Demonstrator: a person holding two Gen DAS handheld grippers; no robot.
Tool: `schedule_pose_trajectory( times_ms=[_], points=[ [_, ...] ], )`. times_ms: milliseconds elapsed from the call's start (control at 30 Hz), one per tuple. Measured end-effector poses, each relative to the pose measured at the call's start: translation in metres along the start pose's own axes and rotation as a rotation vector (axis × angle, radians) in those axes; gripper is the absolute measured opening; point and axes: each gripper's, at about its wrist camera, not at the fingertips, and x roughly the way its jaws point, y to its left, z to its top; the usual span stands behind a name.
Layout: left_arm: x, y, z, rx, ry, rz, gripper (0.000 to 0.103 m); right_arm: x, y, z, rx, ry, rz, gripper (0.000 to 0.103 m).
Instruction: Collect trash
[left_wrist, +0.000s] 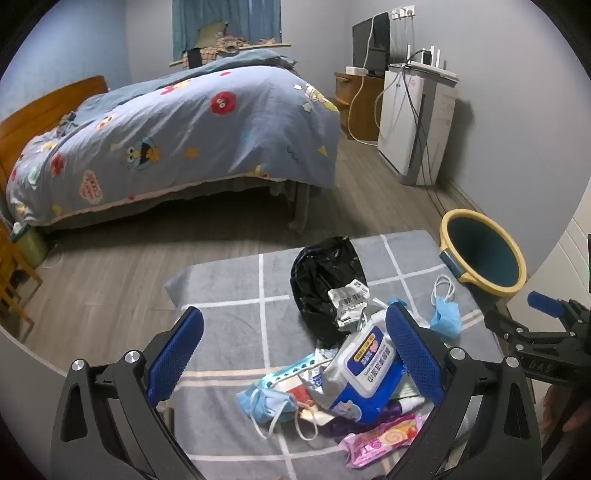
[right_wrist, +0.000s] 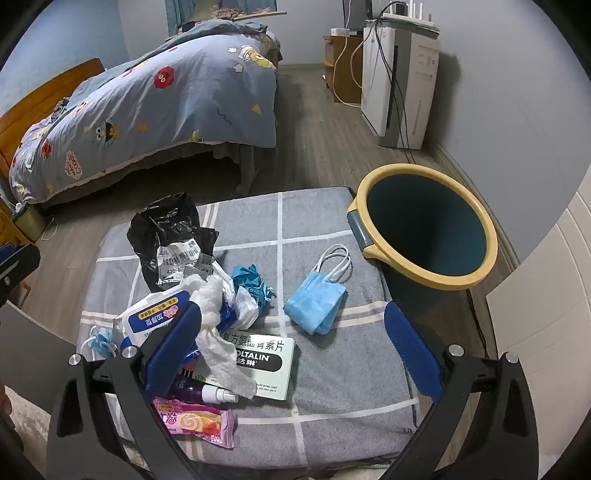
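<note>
A heap of trash lies on a grey checked mat (left_wrist: 229, 288) (right_wrist: 332, 369): a black plastic bag (left_wrist: 325, 273) (right_wrist: 162, 229), a wet-wipe pack (left_wrist: 365, 365) (right_wrist: 151, 317), a blue mask (left_wrist: 445, 317) (right_wrist: 317, 299), another mask (left_wrist: 266, 404), a pink wrapper (left_wrist: 384, 439) (right_wrist: 195, 424), a white medicine box (right_wrist: 266, 365) and tissue (right_wrist: 218, 332). A yellow-rimmed blue bin (left_wrist: 484, 253) (right_wrist: 424, 225) stands at the mat's right edge. My left gripper (left_wrist: 291, 354) is open above the heap. My right gripper (right_wrist: 291, 350) is open above the box and mat.
A bed (left_wrist: 177, 133) with a blue cartoon duvet stands behind the mat. A white appliance (left_wrist: 413, 122) with cables stands by the right wall, a wooden cabinet (left_wrist: 354, 103) beyond it. Wooden floor (left_wrist: 110, 266) surrounds the mat.
</note>
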Motion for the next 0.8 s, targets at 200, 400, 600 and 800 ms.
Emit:
schedule_pose_trajectory(
  times_ms=[200,400,600,800],
  points=[
    [0.0012,0.0004,-0.002,0.005,0.003,-0.005,0.098,0.0002,0.0006,-0.0011,0.001,0.005,-0.001,0.098],
    [0.0035,-0.0017,-0.0039,0.003,0.007,-0.008,0.098,0.0024,0.001,-0.0008,0.0,0.01,-0.004,0.098],
    [0.004,-0.0004,-0.0042,0.002,0.008,-0.012,0.098,0.0026,0.0008,-0.0008,0.0,0.01,-0.003,0.098],
    [0.0041,-0.0002,-0.004,0.0,0.008,-0.013,0.098,0.0023,0.0008,-0.0004,-0.001,0.01,-0.003,0.098]
  ],
)
